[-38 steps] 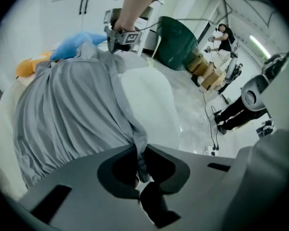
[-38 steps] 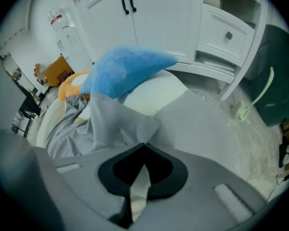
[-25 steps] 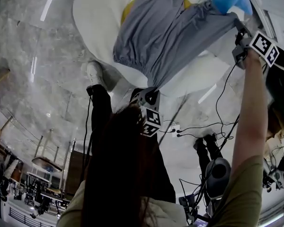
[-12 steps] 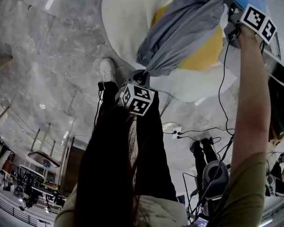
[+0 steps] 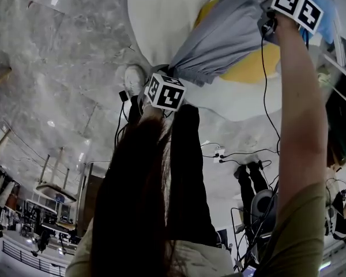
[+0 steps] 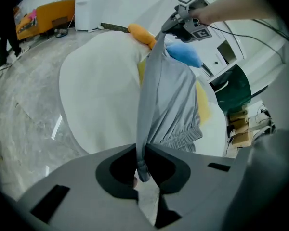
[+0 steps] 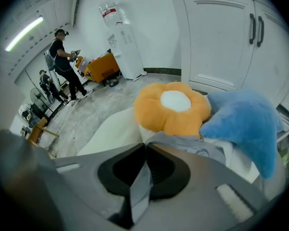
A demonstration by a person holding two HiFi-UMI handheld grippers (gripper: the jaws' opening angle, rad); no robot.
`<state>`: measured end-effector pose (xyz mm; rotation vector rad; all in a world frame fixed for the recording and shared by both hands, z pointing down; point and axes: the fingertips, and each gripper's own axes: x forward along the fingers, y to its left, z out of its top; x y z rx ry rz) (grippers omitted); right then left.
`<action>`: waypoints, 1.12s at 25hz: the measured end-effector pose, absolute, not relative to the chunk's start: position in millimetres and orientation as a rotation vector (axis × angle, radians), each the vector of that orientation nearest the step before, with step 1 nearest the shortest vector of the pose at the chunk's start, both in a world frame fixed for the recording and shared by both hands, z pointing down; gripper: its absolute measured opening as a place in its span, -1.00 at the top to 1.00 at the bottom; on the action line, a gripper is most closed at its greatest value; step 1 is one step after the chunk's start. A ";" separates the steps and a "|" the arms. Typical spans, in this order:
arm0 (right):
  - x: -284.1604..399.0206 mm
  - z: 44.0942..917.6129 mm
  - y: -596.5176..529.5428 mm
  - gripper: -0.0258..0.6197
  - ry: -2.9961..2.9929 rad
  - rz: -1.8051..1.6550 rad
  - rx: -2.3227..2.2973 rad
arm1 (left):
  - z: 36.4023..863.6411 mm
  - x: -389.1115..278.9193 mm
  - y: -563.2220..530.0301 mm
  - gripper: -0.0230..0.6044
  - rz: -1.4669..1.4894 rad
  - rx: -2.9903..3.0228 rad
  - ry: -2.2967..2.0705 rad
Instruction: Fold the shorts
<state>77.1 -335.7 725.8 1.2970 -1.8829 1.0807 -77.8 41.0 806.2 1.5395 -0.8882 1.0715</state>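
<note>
Here the grey shorts [image 5: 225, 39] are stretched taut over the white cushion [image 5: 161, 16]. One edge is pinched tight in the left gripper [image 5: 172, 73] at the cushion's near rim, and the other is clamped in the right gripper [image 5: 265, 16] over its far side. Bare floor [image 5: 57, 68] lies open left of the cushion. An orange flower pillow [image 7: 171, 107] and a blue pillow [image 7: 245, 124] crowd its far edge. The shorts hide what lies beneath them.

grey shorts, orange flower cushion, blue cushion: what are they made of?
Grey shorts: thin matte fabric, probably light cotton or synthetic. It drapes in soft folds and is gathered at the waist.
Orange flower cushion: plush, with fuzzy pile and puffy stuffed petals.
Blue cushion: looks like plush too, with a fuzzy surface.
</note>
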 end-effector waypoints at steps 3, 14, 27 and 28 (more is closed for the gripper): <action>78.0 721.8 -335.2 0.73 -1.895 1.125 1.337 | 812.4 -80.7 45.1 0.53 1.095 1.550 -0.826; 88.1 730.5 -162.5 0.11 -1.888 0.933 0.874 | 797.6 -94.4 36.6 -0.05 1.283 1.836 -0.559; 26.5 814.2 88.2 -0.16 -1.806 0.482 0.289 | 812.5 -66.4 65.4 -0.09 1.638 2.210 -0.076; 26.4 821.9 90.1 -0.16 -1.792 0.430 0.274 | 814.9 -66.4 68.4 -0.09 1.656 2.220 -0.062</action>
